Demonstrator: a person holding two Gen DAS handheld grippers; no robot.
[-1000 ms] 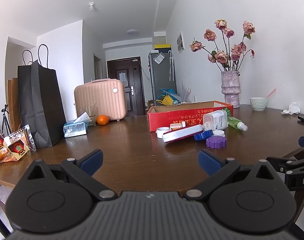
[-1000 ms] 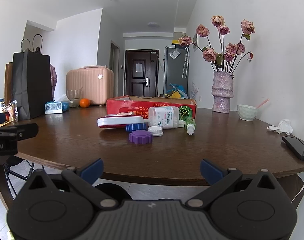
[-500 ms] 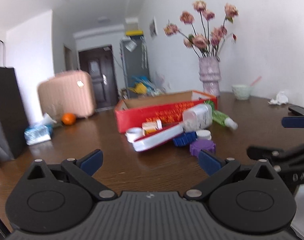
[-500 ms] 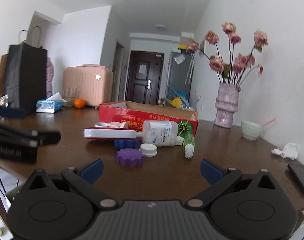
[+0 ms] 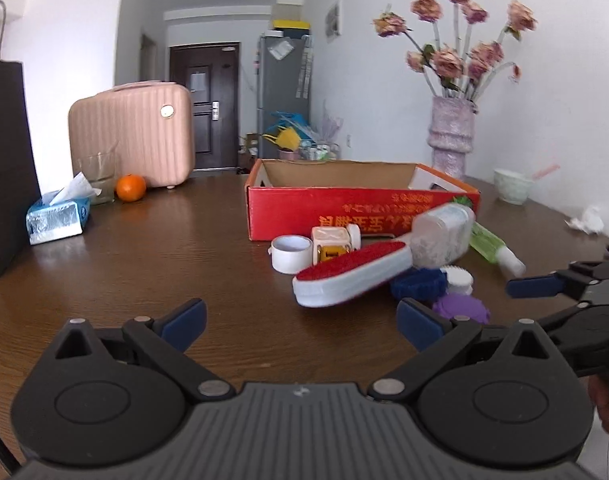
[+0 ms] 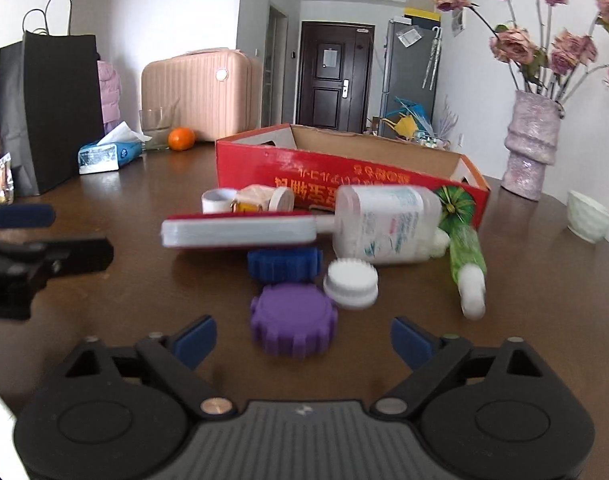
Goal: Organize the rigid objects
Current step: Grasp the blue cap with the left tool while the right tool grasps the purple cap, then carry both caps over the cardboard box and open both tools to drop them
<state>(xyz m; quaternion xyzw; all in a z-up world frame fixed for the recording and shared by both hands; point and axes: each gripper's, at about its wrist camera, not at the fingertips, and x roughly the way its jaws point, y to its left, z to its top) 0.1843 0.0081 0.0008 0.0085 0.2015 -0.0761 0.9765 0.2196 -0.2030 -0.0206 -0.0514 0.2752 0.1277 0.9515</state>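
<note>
A pile of small things lies in front of an open red cardboard box [image 5: 360,216] [image 6: 344,172]: a red and white lint brush [image 5: 352,272] [image 6: 240,232], a white bottle on its side [image 6: 384,224], a green bottle [image 6: 466,260], a blue lid [image 6: 282,264], a white cap [image 6: 350,282], a tape roll [image 5: 290,252] and a small jar [image 5: 332,244]. My right gripper [image 6: 302,340] is closing, and the purple lid [image 6: 292,318] sits between its fingertips untouched. My left gripper [image 5: 300,320] is open and empty, short of the brush.
On the brown table [image 5: 164,264] stand a black paper bag [image 6: 48,112], a tissue pack [image 5: 58,218], a glass and an orange [image 5: 130,188] at the left. A vase of flowers [image 6: 530,148], a bowl [image 6: 586,216] and a crumpled tissue [image 5: 586,220] are at the right.
Both grippers have moved in over the table toward the pile, which now looks much larger. The right jaws have narrowed slightly, with the purple lid now between their tips.
</note>
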